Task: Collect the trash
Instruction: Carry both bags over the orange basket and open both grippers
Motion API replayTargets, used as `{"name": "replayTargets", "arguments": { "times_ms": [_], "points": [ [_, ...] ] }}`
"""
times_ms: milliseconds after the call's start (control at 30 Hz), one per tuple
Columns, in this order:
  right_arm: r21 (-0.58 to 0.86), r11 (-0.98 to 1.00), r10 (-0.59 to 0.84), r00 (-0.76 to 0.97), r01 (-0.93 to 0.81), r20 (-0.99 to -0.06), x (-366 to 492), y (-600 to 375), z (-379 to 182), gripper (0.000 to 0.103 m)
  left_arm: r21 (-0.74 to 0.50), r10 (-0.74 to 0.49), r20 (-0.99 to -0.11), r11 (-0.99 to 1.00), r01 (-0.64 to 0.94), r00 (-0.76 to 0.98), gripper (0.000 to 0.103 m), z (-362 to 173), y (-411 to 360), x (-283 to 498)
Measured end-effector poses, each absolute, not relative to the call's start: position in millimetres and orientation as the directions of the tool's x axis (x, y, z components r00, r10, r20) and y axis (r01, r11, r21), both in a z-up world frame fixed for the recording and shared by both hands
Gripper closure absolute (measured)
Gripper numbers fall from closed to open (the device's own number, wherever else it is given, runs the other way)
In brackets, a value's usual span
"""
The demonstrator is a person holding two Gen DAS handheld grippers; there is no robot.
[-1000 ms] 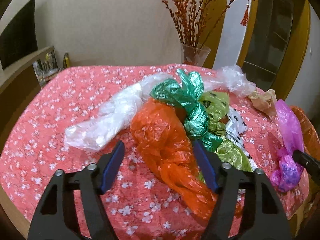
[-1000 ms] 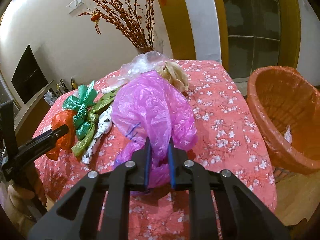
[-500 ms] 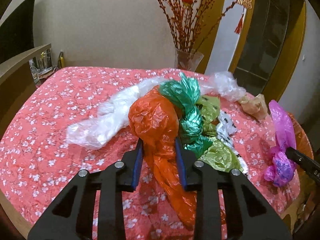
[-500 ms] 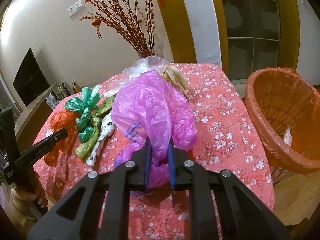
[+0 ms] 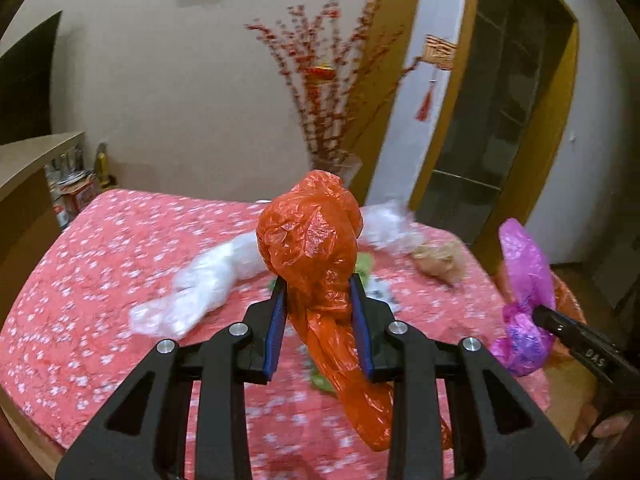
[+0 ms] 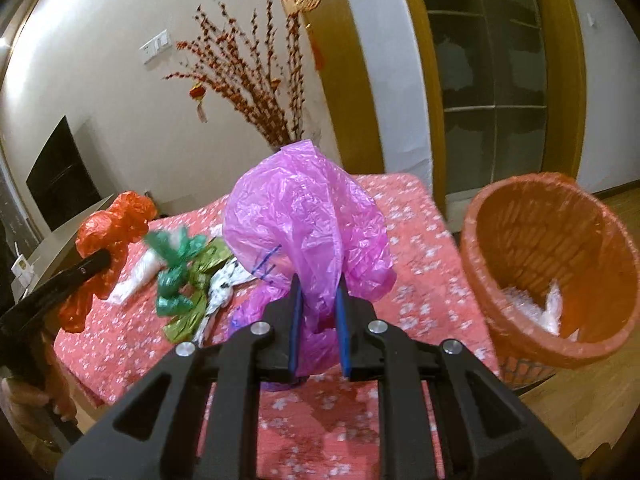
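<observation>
With the left gripper (image 5: 318, 300) clamped on the orange bag (image 5: 310, 236) and the right gripper (image 6: 319, 300) on the pink bag (image 6: 304, 216), both lifted above the table (image 6: 416, 240), each should swing over the table's right edge, where open floor leads to the basket (image 6: 520, 356)

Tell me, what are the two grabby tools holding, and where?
The left tool pinches the crumpled orange plastic bag around its middle. The right tool pinches the crinkly pink plastic bag at its narrow waist.
</observation>
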State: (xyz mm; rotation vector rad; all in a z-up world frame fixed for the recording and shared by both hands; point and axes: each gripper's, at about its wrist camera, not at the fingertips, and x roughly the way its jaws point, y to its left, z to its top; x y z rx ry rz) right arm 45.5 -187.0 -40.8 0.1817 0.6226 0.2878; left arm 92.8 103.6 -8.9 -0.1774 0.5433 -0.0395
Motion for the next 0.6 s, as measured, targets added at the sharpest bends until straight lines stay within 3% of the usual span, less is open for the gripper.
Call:
{"name": "replayTargets", "arguments": {
  "times_ms": [600],
  "points": [
    [0.278,0.961,0.153,0.851,-0.008,-0.503,40,-273,-34,0.087,-0.200,-0.353,-0.518,0.936,0.291,0.780,0.072,-6,-14,126]
  ]
}}
